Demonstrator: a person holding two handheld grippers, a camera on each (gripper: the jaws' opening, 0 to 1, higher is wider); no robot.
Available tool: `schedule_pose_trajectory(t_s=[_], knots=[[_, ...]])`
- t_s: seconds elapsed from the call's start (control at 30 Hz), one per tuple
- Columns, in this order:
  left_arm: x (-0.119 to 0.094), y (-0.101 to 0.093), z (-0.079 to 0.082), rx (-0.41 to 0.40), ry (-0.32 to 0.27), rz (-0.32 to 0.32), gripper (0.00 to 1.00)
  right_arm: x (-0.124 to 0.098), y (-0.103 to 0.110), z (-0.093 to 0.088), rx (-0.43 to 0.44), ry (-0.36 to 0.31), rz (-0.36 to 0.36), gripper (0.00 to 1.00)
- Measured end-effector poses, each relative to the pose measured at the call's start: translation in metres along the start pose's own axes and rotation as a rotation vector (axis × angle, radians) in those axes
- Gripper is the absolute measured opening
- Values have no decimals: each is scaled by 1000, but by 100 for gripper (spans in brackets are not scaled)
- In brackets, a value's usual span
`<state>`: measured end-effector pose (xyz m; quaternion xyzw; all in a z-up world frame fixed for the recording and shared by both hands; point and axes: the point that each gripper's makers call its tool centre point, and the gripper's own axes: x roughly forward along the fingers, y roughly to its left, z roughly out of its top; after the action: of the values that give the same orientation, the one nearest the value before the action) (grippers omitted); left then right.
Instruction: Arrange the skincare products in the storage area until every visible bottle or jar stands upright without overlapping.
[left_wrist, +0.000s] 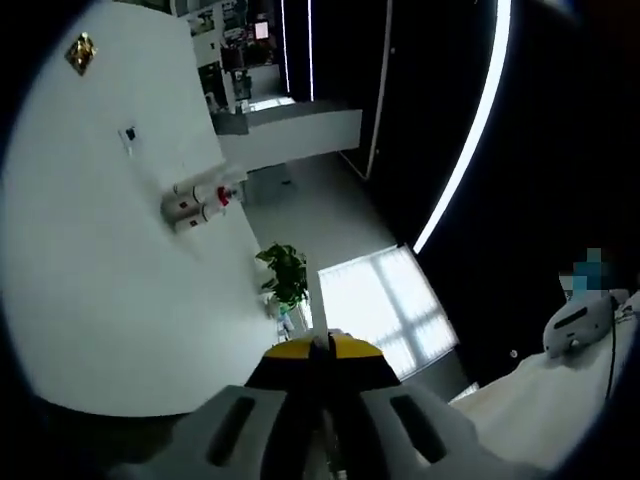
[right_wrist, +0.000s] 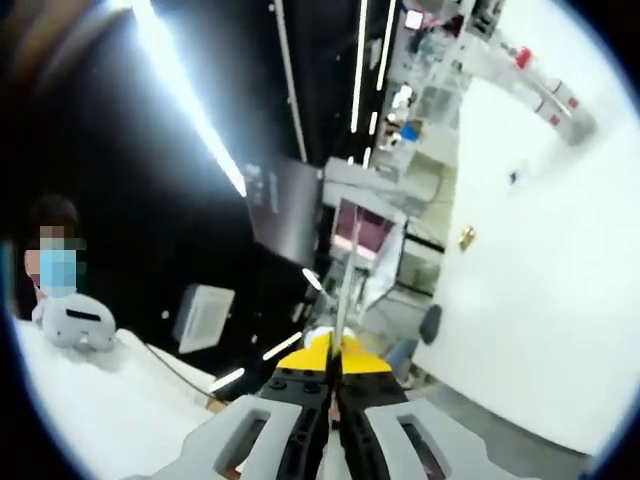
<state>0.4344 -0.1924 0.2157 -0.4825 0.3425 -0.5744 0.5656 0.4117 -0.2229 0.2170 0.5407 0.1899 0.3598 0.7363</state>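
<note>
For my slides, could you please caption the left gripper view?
Left gripper, jaws closed, raised toward a white wall and potted plant.

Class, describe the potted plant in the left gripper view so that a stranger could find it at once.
Start at the big white wall on the left and follow its edge down to the floor. The potted plant stands there, beside the bright window patch. It is the one leafy green thing among white and black surfaces.

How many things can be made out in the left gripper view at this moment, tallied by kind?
Fire extinguishers: 2
Potted plants: 1
Gold wall ornaments: 1
Grippers, jaws closed together: 1
Total: 5
No skincare bottle or jar can be made out.
</note>
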Motion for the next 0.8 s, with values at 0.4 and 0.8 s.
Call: schedule_pose_trajectory(t_s=[0.4, 0.8], knots=[[-1, 6, 9, 5, -15, 44, 0, -2, -5, 0, -253, -17, -91, 19], [3, 19, 56, 14, -45, 80, 0, -16, -26, 5, -614, -64, -363, 67]])
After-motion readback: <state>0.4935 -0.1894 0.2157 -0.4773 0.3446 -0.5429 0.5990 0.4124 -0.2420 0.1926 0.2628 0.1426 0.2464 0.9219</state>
